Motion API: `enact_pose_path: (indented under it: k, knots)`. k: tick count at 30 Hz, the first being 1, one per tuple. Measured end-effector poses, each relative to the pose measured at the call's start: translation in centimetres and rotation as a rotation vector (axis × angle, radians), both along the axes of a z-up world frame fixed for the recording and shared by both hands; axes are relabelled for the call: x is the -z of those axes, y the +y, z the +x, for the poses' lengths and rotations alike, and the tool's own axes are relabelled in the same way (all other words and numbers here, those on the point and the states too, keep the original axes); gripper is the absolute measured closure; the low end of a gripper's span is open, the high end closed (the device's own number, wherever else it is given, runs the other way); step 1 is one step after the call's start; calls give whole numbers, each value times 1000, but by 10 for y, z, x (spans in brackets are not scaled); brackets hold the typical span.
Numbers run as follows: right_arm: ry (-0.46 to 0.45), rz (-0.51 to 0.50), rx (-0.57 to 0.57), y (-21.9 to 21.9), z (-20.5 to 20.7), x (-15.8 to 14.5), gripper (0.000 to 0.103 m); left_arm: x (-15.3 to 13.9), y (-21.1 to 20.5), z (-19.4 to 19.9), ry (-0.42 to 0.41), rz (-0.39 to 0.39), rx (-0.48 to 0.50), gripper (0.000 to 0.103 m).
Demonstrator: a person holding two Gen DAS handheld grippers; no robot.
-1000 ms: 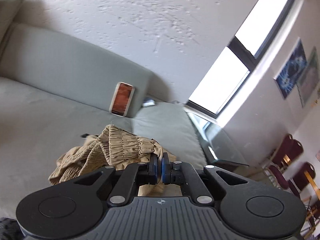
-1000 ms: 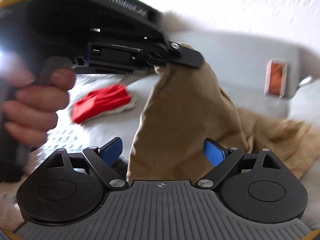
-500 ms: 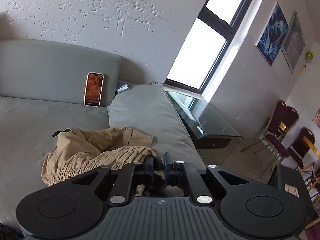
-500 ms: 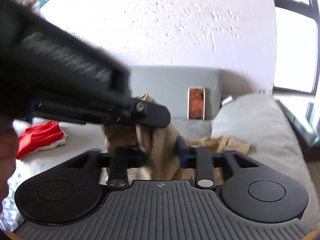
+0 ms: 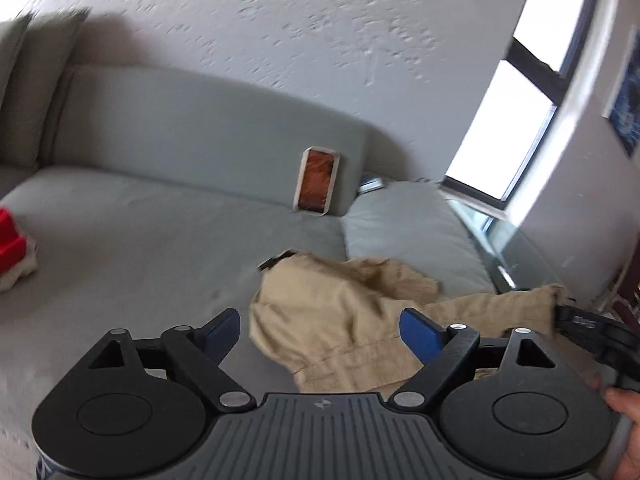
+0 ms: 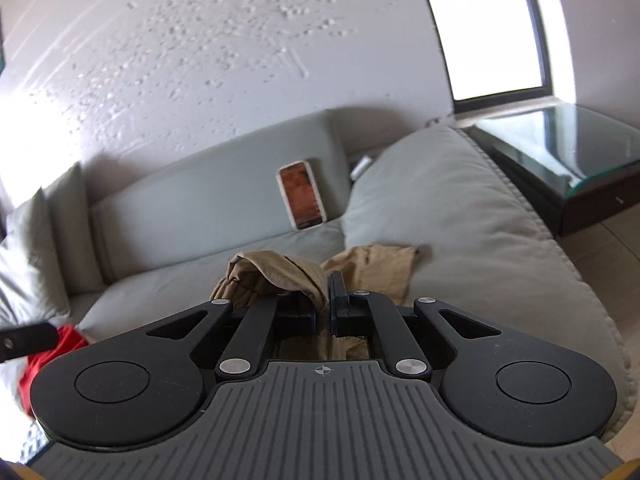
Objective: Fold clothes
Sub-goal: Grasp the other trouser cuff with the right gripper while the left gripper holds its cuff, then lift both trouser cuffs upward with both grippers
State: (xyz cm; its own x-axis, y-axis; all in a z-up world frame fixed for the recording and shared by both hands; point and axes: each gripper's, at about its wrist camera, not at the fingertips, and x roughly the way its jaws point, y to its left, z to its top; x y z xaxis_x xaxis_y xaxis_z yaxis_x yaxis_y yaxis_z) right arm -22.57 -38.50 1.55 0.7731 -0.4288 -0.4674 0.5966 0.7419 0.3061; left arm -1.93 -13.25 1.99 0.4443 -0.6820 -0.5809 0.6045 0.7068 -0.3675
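On the grey sofa (image 5: 132, 256) lies a crumpled tan garment (image 5: 340, 320), close to the phone (image 5: 316, 181) and just below it, with one end touching the big cushion (image 5: 412, 228) beside the phone.

From the left wrist view: left gripper (image 5: 320, 330) spread wide, blue pads (image 5: 420, 334) far apart, nothing between them, tan cloth lying past the tips. Far right of the phone, a second black gripper (image 5: 560, 312) biting one stretched-out end of the cloth, a bit of a hand (image 5: 624, 404) behind it. Far left of the phone, a red cloth (image 5: 12, 236) at the sofa's edge. Up and right of the phone, a bright window (image 5: 508, 136) and a blue picture (image 5: 626, 120) on the wall. Blurry all over.

From the right wrist view: right gripper (image 6: 327, 300) pressed together, pinching a fold of the tan garment (image 6: 280, 276), which bunches up over the left finger. More tan cloth lying flat below the phone (image 6: 302, 194), against the big cushion (image 6: 460, 240). Right of the phone, past the cushion, a dark table with a glass top (image 6: 568, 160), seen well only here. Left and below the phone, the red cloth (image 6: 48, 354) again, with a black tip of the other gripper (image 6: 24, 340) in front of it. Left of the phone, pale pillows (image 6: 28, 256) at the sofa's end.

Seen only from the left: the hand and the open pads. Seen only from the right: the tight pinch up close.
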Motion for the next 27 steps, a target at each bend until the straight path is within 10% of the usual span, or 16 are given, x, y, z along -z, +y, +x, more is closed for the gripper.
enact_pose_path:
  k: [15, 21, 27]
  knots:
    - [32, 112, 99, -37, -26, 18, 97, 133, -56, 79, 615, -231, -59, 36]
    - [50, 126, 104, -42, -28, 23, 97, 156, -83, 85, 656, -183, -9, 52]
    - [74, 126, 101, -42, -27, 25, 97, 149, -85, 82, 625, -191, 37, 93]
